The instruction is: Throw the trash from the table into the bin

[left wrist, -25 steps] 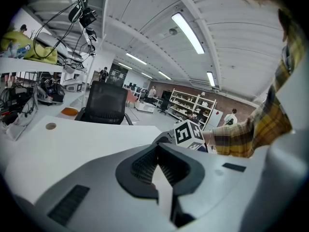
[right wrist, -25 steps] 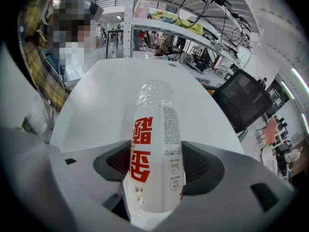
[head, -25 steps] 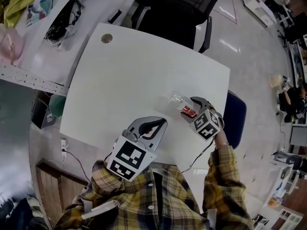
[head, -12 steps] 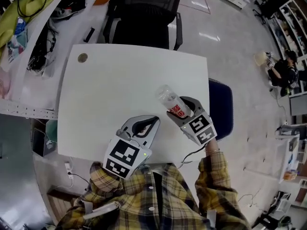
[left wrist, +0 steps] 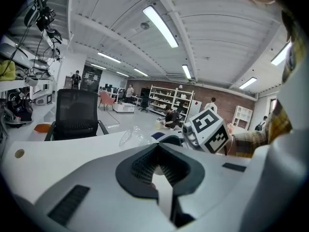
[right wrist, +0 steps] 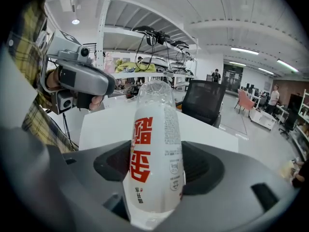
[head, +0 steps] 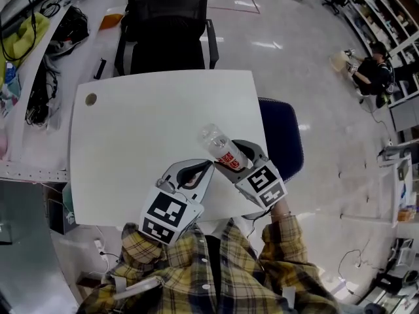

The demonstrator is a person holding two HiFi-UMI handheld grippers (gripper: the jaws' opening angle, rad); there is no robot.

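white desk (head: 144,123) fills the middle of the head view, on a glossy office floor, with a black office chair (head: 163,18) at its far edge and a dark blue bin (head: 281,136) just beside its right edge. the right gripper (head: 237,157) is clamped on the lower part of a plastic bottle (head: 222,150), held above the desk's near right corner and clear of the surface. the bottle's long axis runs from the jaws up and away toward the desk's far left, base at the gripper, neck end farthest from it. its body is clear and slightly crumpled near the top, wrapped in a white label with large red characters and small grey print (right wrist: 154,153). the left gripper (head: 208,167) hovers over the desk's near edge, jaw tips drawn together with nothing between them.
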